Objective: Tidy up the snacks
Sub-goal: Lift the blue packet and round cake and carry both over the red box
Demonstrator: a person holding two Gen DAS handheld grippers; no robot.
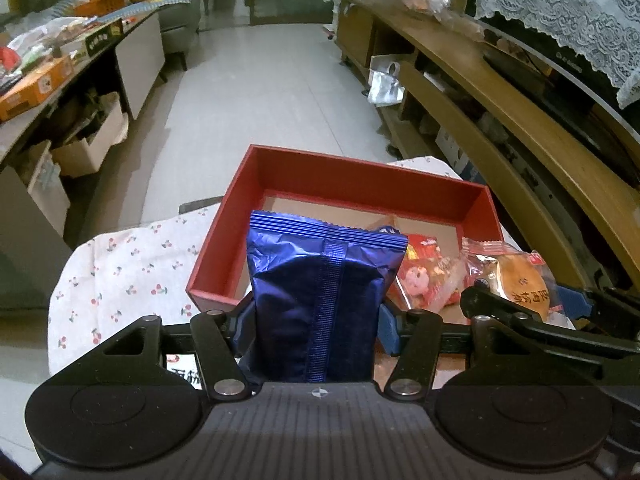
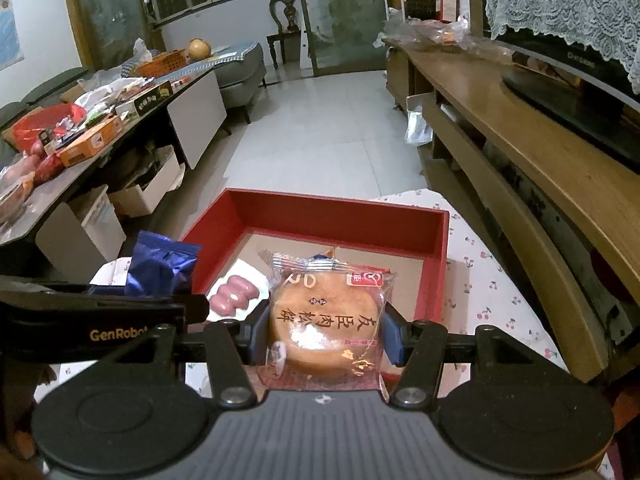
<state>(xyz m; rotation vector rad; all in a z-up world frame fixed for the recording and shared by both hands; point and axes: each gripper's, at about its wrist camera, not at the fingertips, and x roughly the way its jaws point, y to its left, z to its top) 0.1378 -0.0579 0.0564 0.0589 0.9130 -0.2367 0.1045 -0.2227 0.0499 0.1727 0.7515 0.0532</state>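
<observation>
Cherry-print cloth (image 2: 492, 280) covers the desk under a red box (image 1: 360, 184); short of its near wall, the left claw (image 1: 316, 312) grips a blue foil packet (image 1: 320, 280), the right claw (image 2: 326, 330) a wrapped round pastry (image 2: 324, 320). Slick wrappers could slip before clearing the wall

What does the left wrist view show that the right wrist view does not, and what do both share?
Left only: a red cartoon packet in the box. Right only: pink sausages in the box, and a chair far back. Both: the red box, the blue packet in the left gripper, the pastry in the right gripper.
</observation>
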